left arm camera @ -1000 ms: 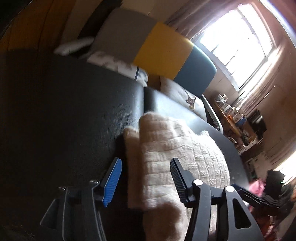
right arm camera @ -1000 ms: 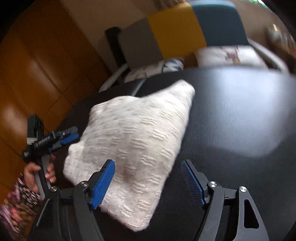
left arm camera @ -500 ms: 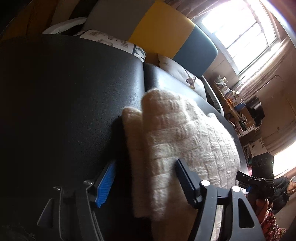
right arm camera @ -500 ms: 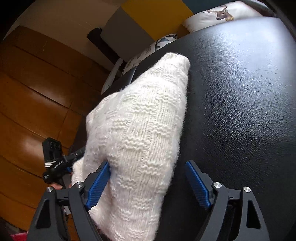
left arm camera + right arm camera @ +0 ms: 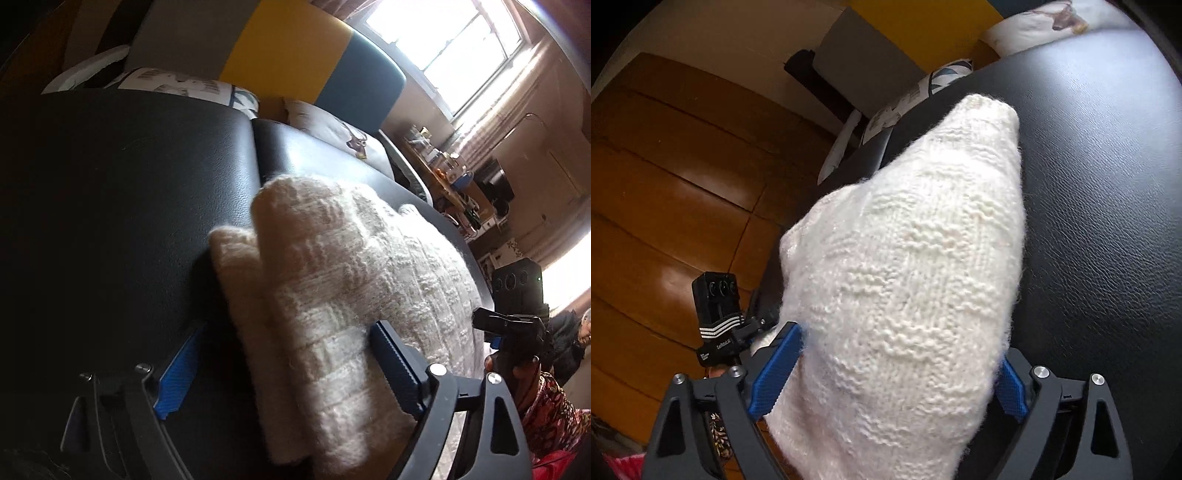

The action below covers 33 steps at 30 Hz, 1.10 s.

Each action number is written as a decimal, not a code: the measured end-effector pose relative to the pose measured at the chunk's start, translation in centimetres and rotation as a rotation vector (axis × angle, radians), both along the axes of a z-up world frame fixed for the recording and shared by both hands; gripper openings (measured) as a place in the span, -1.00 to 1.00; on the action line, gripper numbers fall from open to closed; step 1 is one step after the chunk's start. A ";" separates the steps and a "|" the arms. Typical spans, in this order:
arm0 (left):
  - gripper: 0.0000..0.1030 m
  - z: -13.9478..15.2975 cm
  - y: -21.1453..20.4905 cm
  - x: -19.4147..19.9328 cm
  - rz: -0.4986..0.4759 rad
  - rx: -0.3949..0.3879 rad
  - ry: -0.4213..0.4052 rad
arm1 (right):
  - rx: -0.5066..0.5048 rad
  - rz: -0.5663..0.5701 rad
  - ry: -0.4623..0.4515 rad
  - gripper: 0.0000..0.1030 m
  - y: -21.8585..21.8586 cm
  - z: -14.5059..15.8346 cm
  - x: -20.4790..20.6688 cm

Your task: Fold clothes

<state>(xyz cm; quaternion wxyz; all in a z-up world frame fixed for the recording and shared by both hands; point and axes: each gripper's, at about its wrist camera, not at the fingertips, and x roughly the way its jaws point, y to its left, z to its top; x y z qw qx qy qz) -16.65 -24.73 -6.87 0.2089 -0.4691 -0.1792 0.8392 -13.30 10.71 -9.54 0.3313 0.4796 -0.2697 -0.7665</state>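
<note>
A cream knitted sweater (image 5: 332, 280) lies folded in thick layers on a black leather surface (image 5: 129, 192). My left gripper (image 5: 286, 369) is open and straddles the sweater's near folded edge, its blue pads (image 5: 177, 373) on either side of the layers. From the opposite side, my right gripper (image 5: 892, 380) is also open, and the sweater (image 5: 916, 266) fills the gap between its fingers. Each gripper shows in the other's view: the right gripper (image 5: 517, 325) past the sweater's far end, the left gripper (image 5: 720, 325) beyond the surface's left edge.
Patterned cushions (image 5: 177, 79) and a deer-print pillow (image 5: 343, 136) rest against a grey, yellow and teal backrest (image 5: 288, 51). A bright window (image 5: 443, 44) and a cluttered table (image 5: 447, 173) are at the right. Wooden floor (image 5: 665, 184) lies beyond the surface's left edge.
Both grippers have pushed in closer over the sweater's opposite ends, so the knit now sits deeper between their fingers. The sweater itself has stayed in place.
</note>
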 end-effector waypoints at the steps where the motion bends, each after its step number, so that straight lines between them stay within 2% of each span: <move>1: 0.74 0.0 0.0 -0.1 -0.006 0.007 0.000 | 0.006 0.002 0.001 0.83 -0.1 0.0 0.0; 4: 0.74 0.0 0.2 -0.3 -0.021 0.021 0.005 | 0.023 0.008 0.003 0.82 -0.3 0.1 0.0; 7: 0.73 0.0 1.4 -0.3 -0.080 0.071 0.002 | 0.031 0.020 0.011 0.82 -0.5 0.1 0.0; 10: 0.72 0.1 2.2 -0.1 -0.104 0.040 0.027 | 0.029 0.027 0.016 0.82 -0.6 0.1 0.0; 11: 0.70 0.1 2.0 -0.1 -0.098 0.054 0.025 | 0.027 0.028 0.016 0.82 -0.7 0.0 -0.1; 17: 0.26 -0.3 -0.3 -0.3 -0.060 0.157 -0.041 | 0.028 0.039 0.017 0.82 -1.1 0.0 -0.2; 20: 0.11 -0.4 -0.3 -0.4 -0.050 0.161 -0.053 | 0.040 0.039 0.010 0.84 -1.3 0.1 -0.2; 24: 0.05 -0.5 0.2 0.0 -0.034 0.131 -0.029 | 0.073 0.037 -0.006 0.79 -1.7 0.4 -0.3; 29: 0.02 0.1 1.7 0.9 0.004 0.031 0.023 | 0.156 0.008 0.007 0.41 -1.9 1.0 0.1; 31: -0.04 0.3 2.2 1.2 0.023 -0.005 0.046 | 0.153 -0.011 0.002 0.22 -1.7 1.2 0.2; 33: -0.19 1.0 2.8 1.7 0.034 -0.063 0.077 | 0.149 -0.027 0.006 0.13 -1.3 1.5 0.4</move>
